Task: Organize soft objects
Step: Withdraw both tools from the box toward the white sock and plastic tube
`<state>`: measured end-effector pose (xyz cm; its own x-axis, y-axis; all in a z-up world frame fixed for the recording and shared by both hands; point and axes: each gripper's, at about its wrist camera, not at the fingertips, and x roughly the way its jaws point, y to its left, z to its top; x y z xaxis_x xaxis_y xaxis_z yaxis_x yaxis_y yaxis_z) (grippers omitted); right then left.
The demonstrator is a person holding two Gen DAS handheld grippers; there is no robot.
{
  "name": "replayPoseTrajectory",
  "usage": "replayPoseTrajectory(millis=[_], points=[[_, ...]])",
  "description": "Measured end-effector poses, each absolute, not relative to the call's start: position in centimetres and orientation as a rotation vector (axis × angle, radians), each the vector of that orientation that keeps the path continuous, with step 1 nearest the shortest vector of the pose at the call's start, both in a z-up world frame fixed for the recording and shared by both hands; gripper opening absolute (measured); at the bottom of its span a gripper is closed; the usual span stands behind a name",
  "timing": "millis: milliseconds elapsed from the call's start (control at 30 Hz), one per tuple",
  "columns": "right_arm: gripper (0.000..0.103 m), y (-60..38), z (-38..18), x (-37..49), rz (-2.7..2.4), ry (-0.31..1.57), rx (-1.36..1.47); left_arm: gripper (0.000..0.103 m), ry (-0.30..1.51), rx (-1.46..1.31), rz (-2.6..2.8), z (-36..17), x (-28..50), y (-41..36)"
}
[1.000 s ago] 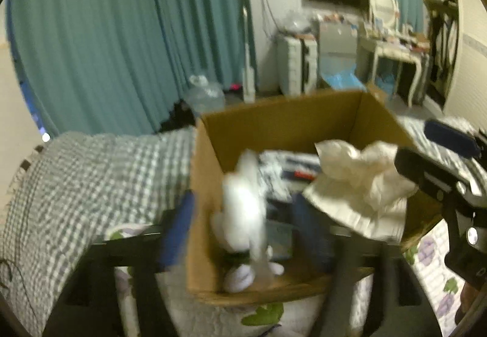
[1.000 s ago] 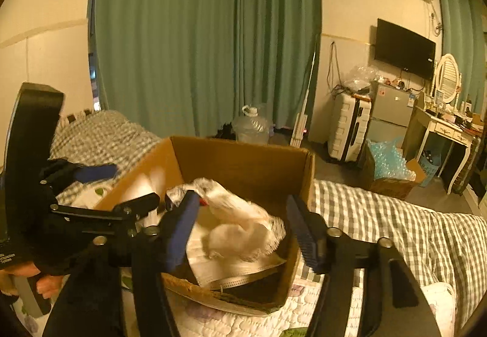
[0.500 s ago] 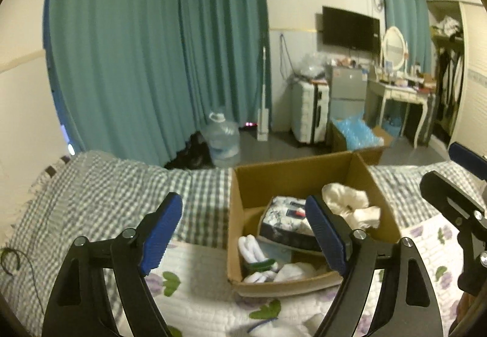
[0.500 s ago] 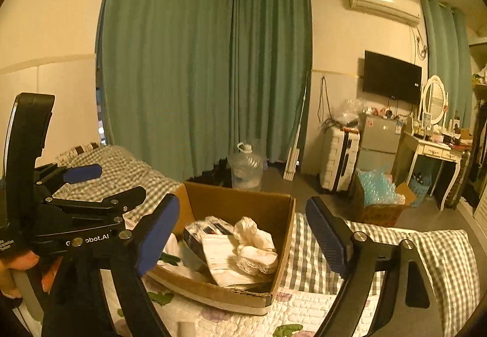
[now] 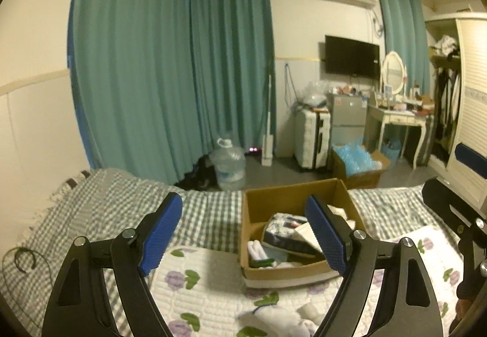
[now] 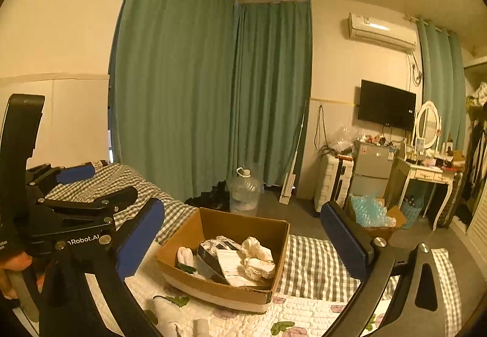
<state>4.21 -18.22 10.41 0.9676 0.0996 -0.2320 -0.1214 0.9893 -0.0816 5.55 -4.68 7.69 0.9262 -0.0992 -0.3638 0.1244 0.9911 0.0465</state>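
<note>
The soft objects are split between two places, taking the cardboard box (image 5: 292, 270) as the landmark: some already lie inside it, and loose white pieces (image 5: 283, 318) lie on the floral quilt (image 5: 210, 303) on the near side of the box, close under the tongs. Left of the box stretches the checked blanket (image 5: 100, 209). The left gripper (image 5: 243, 233) stands released, nothing between its blue pads, raised above and short of the box. Inside the box, from left to right, lie white socks (image 6: 185, 256), a patterned pack (image 6: 213, 255) tilted on its side, and a cream lacy cloth (image 6: 258, 258). The right gripper (image 6: 243, 233) is right of the left one; its jaws have just been opening and stand wide with nothing between them. The coming move likely turns on the loose pieces lying below and nearer than the box, so either tong must dip down and back; the left seems the nearer. Their long axis I cannot tell. The left view shows the loose pieces best; the right view shows the box contents unblocked and a hand (image 6: 13, 273) on the left tool.
</note>
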Motion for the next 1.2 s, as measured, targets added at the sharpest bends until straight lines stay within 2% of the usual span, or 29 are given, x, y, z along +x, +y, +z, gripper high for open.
replayPoseTrajectory(millis=[667, 867, 1200], points=[[0.103, -17.3, 10.0, 0.7, 0.11, 0.236, -0.087, 0.084, 0.35, 0.04, -0.099, 7.4, 1.8, -2.9], [0.103, -18.0, 8.2, 0.9, 0.111, 0.269, -0.066, 0.084, 0.398, 0.041, -0.093, 5.5, 2.4, -3.0], [0.103, -18.8, 4.4, 2.2, 0.127, 0.344, -0.074, 0.084, 0.569, 0.071, -0.101, -0.5, 5.0, -5.9]])
